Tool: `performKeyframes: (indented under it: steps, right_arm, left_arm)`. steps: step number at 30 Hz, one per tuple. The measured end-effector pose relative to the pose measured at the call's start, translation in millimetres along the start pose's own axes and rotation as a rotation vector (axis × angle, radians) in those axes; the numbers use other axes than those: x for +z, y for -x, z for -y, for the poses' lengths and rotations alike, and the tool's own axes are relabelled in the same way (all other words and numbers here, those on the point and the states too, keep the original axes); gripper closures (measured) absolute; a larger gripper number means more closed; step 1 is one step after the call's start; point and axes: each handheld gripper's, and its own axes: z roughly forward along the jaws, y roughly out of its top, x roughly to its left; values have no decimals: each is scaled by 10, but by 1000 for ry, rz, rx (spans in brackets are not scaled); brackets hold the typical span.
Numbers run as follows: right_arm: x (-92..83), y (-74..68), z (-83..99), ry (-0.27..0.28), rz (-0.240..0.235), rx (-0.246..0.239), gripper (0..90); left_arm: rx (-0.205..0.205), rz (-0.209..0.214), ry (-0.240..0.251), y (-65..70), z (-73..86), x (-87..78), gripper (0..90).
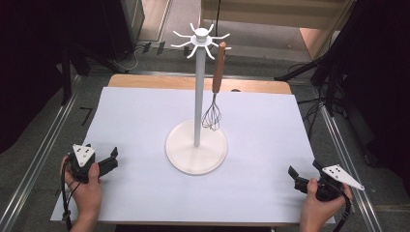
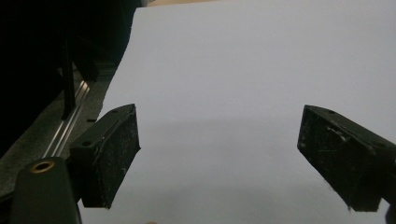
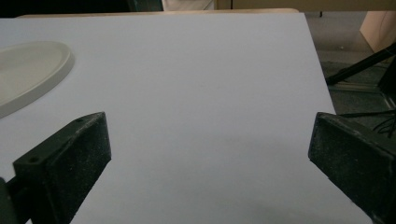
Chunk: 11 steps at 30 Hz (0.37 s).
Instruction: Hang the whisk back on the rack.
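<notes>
Left tool (image 1: 112,157) sits at the near left corner of the tabletop (image 1: 270,193), jaws spread wide, nothing between them. In the left gripper view the left tool (image 2: 219,154) has bare white sheet under it and nothing else. Right tool (image 1: 303,174) mirrors it at the near right corner, jaws also wide apart and empty; in the right gripper view the right tool (image 3: 210,163) frames plain sheet, with the edge of the stand base (image 3: 32,70) at far left.

The job in hand looks like the whisk (image 1: 216,92). It hangs from a hook on the right side of the white stand (image 1: 198,96) at the tabletop centre, well apart from both tools. Wooden handle (image 1: 219,65) up, wire head (image 1: 212,117) down, clear of the base (image 1: 196,151), just beside the pole.

Handling judgement:
- Light. Handle is stiff, dry wood, decent friction for the pads.
- Wire loops are springy and would squash or slip; don't clamp there.
- Take hold mid-handle, jaws across the width, then lift up to clear the hook.
- It hangs free, so it will swing on first touch. Approach slowly.
- Stand is tall on a broad base; a sideways pull could rock it. The left tool could steady the pole.

Hook engagement at the top is too small to read; probably a loop or hole at the handle end.
</notes>
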Motion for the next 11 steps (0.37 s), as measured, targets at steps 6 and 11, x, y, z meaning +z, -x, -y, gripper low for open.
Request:
performKeyframes:
  steps: [6, 11]
  right_arm:
    - [-13, 2, 16, 11, -4, -1, 0]
    - [-22, 13, 19, 25, -4, 8, 0]
  left_arm:
    - [-4, 3, 2, -5, 1, 1, 135]
    - [-10, 3, 3, -6, 1, 2, 135]
